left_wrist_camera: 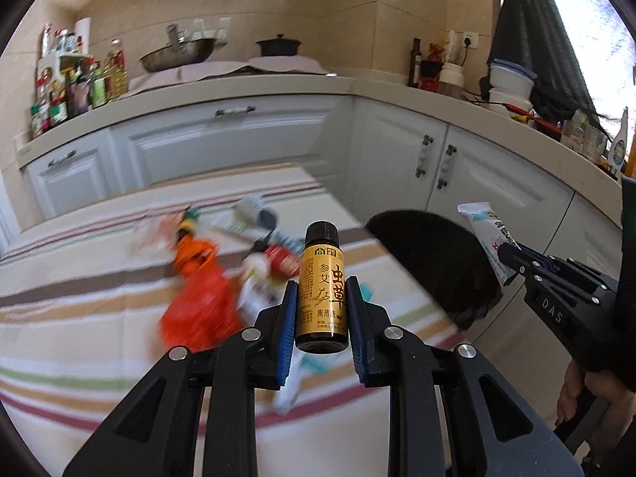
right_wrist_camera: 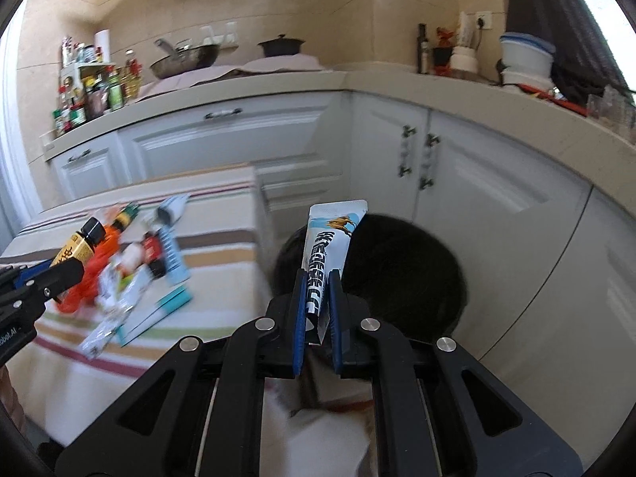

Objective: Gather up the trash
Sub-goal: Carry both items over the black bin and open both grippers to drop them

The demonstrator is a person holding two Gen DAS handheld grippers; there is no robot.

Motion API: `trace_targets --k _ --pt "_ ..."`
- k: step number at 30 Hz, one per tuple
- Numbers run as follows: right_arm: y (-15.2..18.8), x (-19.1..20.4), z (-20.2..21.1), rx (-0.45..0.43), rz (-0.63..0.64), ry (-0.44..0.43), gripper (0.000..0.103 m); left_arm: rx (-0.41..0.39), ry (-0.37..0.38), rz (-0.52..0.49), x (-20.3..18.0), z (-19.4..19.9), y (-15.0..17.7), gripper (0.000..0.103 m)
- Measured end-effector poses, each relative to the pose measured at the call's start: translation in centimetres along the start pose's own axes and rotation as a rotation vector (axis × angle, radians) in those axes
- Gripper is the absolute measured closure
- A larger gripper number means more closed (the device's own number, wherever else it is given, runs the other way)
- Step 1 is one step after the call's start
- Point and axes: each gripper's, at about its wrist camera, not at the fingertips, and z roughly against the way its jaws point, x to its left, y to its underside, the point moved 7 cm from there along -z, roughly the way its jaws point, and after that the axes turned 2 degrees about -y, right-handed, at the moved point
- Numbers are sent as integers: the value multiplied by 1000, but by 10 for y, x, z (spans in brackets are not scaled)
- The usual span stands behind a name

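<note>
My left gripper point(left_wrist_camera: 321, 284) is shut on a small gold-labelled bottle point(left_wrist_camera: 321, 284) with a black cap, held upright above the striped tablecloth point(left_wrist_camera: 79, 298). My right gripper point(right_wrist_camera: 317, 278) is shut on a white and blue sachet point(right_wrist_camera: 330, 238) that sticks up over the black bin point(right_wrist_camera: 401, 266) beside the table. In the left wrist view the right gripper point(left_wrist_camera: 507, 264) holds that sachet point(left_wrist_camera: 487, 234) at the bin point(left_wrist_camera: 437, 262) rim. A blurred heap of trash lies on the cloth: an orange bag point(left_wrist_camera: 198, 298), wrappers point(right_wrist_camera: 119, 298) and a teal packet point(right_wrist_camera: 171, 254).
White kitchen cabinets point(left_wrist_camera: 222, 147) run behind the table and turn the corner at the right. Their counter holds sauce bottles point(left_wrist_camera: 71, 87), a wok point(left_wrist_camera: 179, 53), a black pot point(left_wrist_camera: 278, 45) and stacked white tubs point(left_wrist_camera: 510, 79). A hand point(left_wrist_camera: 572, 389) shows at the lower right.
</note>
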Motion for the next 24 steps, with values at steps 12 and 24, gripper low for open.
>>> trace_targets --k 12,24 --pt "-14 -54 -47 30 -33 57 93 37 59 -58 -68 -78 -39 78" --pt "-15 -94 -95 69 -105 73 76 140 60 -121 -110 -151 -46 65"
